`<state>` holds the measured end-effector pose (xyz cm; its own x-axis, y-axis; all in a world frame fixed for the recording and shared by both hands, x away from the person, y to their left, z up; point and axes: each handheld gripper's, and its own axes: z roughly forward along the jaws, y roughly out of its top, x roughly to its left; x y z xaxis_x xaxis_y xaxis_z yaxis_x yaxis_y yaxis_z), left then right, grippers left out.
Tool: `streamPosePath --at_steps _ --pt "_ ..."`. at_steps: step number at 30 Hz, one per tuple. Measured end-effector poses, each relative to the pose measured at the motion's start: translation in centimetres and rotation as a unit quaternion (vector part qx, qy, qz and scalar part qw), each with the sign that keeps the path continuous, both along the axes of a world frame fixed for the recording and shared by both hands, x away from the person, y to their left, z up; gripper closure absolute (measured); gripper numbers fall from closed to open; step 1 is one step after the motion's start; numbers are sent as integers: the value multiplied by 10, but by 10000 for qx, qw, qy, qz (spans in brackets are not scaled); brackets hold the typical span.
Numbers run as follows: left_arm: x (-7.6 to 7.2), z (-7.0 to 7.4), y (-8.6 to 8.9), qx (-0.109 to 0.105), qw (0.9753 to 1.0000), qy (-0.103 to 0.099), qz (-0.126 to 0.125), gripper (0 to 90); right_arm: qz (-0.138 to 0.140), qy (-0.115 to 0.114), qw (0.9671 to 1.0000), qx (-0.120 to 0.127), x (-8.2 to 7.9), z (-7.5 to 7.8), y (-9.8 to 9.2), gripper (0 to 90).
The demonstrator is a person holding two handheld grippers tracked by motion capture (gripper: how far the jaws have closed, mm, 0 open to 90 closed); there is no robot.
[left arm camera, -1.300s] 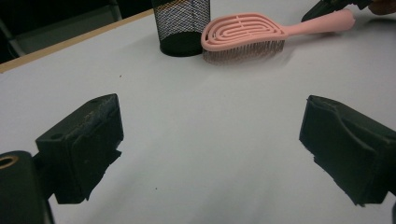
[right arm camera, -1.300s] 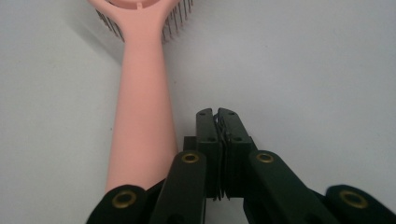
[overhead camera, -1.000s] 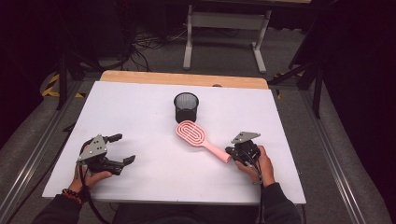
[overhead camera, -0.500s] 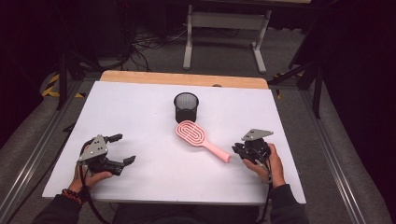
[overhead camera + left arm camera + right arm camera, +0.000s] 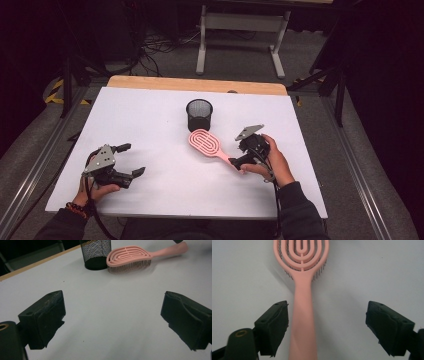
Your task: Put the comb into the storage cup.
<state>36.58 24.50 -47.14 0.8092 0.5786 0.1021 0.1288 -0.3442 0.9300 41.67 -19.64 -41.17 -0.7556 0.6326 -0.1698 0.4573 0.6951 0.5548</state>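
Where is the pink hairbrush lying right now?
In the high view the pink plastic hairbrush lies bristles down on the white table, its head just in front of the black mesh cup, its handle between the open right gripper's jaws.

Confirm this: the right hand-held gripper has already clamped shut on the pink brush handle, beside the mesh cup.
Not clamped. In the right gripper view the right hand-held gripper is open, its jaws astride the brush handle with a gap on each side. The brush does lie beside the mesh cup.
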Motion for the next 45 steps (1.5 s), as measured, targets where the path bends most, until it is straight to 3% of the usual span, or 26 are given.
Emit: streamPosePath --at_steps 6,11,14,21,24,26,29,36,39,42,45 --pt "0 -1 0 -16 10000 49 -47 63 164 361 9989 -267 14 -7 23 179" --pt "1 -1 -1 -9 10000 56 -58 63 187 661 9950 -730 26 -16 42 183" --pt "1 -1 0 -24 10000 76 -58 63 164 793 9928 -881 33 -20 48 209" --pt "2 -2 -1 -40 9998 145 -111 64 223 1098 9888 -989 42 -25 52 420" --pt "2 -2 -1 -39 9998 154 -116 64 288 1172 9883 -935 44 -25 53 474" --pt "2 -2 -1 -42 9998 173 -129 64 339 1204 9884 -855 45 -24 54 584" --pt "2 -3 -2 -25 9997 182 -147 64 480 1241 9880 -782 44 -24 55 676" --pt "3 -4 -4 -52 9996 227 -184 66 545 1052 9909 -639 39 -26 51 689" --pt "3 -3 -4 -15 9996 216 -158 69 563 916 9935 -378 34 -28 46 691" --pt "3 -3 -4 -41 9997 197 -120 68 520 739 9959 57 29 -31 41 692" --pt "3 -3 -4 -54 9997 212 -131 68 491 481 9973 240 21 -32 41 692"
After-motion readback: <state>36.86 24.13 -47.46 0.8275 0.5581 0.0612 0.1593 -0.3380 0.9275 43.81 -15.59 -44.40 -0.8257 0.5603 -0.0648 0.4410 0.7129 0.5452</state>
